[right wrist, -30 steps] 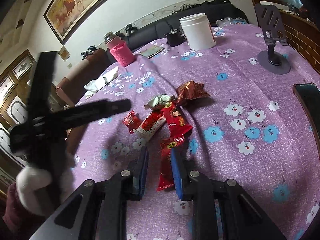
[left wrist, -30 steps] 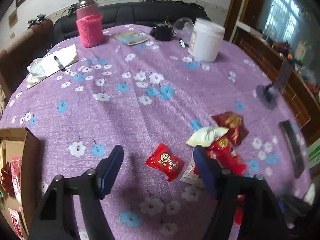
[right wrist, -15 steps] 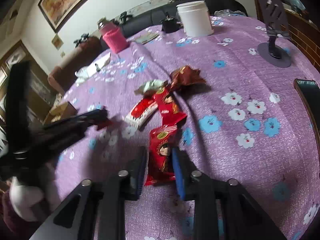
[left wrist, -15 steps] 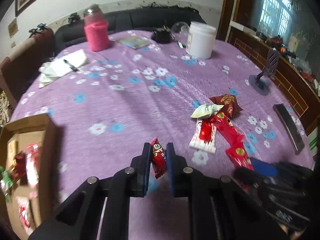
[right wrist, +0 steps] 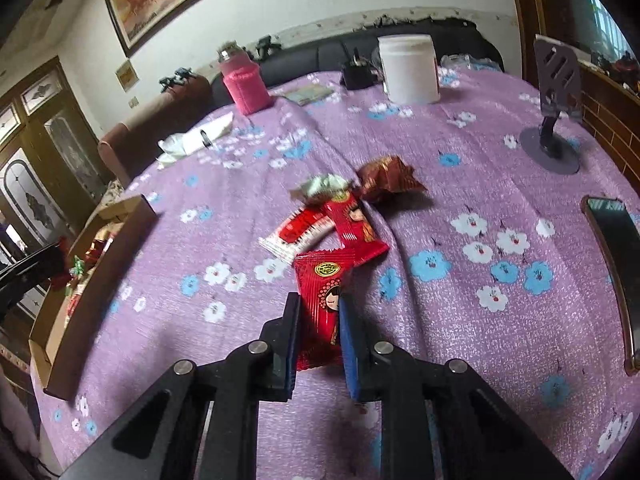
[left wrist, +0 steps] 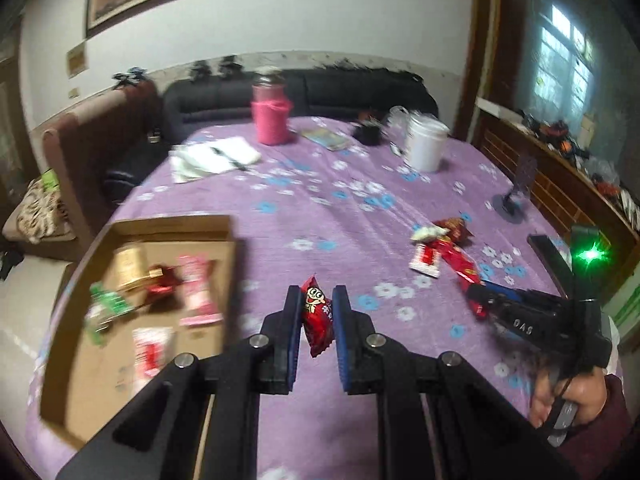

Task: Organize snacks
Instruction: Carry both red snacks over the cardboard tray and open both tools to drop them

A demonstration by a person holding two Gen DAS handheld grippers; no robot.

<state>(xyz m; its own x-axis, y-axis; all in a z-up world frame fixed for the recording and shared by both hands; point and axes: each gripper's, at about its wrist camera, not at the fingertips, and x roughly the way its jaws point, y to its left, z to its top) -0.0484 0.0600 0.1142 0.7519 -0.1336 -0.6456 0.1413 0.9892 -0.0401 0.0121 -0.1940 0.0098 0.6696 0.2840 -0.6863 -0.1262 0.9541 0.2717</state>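
Note:
My left gripper (left wrist: 316,300) is shut on a small red snack packet (left wrist: 317,316) and holds it above the purple tablecloth, just right of the cardboard box (left wrist: 168,229), which holds several snacks. My right gripper (right wrist: 320,312) is shut on a long red snack packet (right wrist: 326,292) with a girl's face, held low over the cloth. More snacks lie beyond it: a red-and-white packet (right wrist: 298,234), another red packet (right wrist: 356,226), a pale green one (right wrist: 322,186) and a brown one (right wrist: 388,178). The box also shows at the left of the right wrist view (right wrist: 116,248).
At the far side stand a pink-sleeved bottle (left wrist: 270,114), a white tub (left wrist: 425,146), a notebook with a pen (left wrist: 212,158) and a small black holder (right wrist: 356,74). A phone stand (right wrist: 554,104) and a dark tray (right wrist: 616,264) are on the right.
My left gripper closed on the small red packet, lifted it and carried it left, close to the box. My right gripper lifted the long red packet slightly and drew it back from the pile.

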